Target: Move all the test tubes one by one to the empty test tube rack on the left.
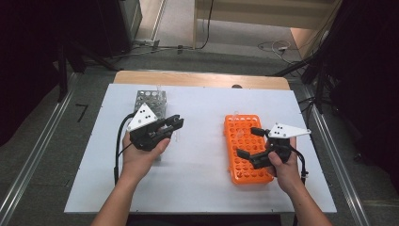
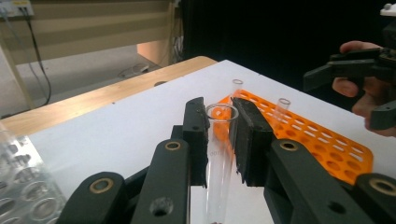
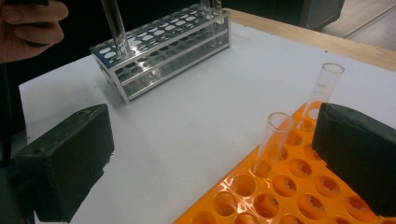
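High view overhead facing 12 o'clock, gripper views low and close, facing each other, sharing orange rack (image 1: 245, 149) (image 2: 322, 140) (image 3: 289, 186)

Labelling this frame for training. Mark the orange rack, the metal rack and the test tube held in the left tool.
orange rack (image 1: 244, 162): high view, bare holed top.
metal rack (image 3: 159, 51): right gripper view, holed top plate.
test tube (image 2: 219, 154): left gripper view, glass wall between the jaws.

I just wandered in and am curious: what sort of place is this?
Probably a lab-style recording bench: a clear glass test tube gripped in the left gripper, an orange plastic tube rack, a perforated metal tube rack, and the open right gripper.
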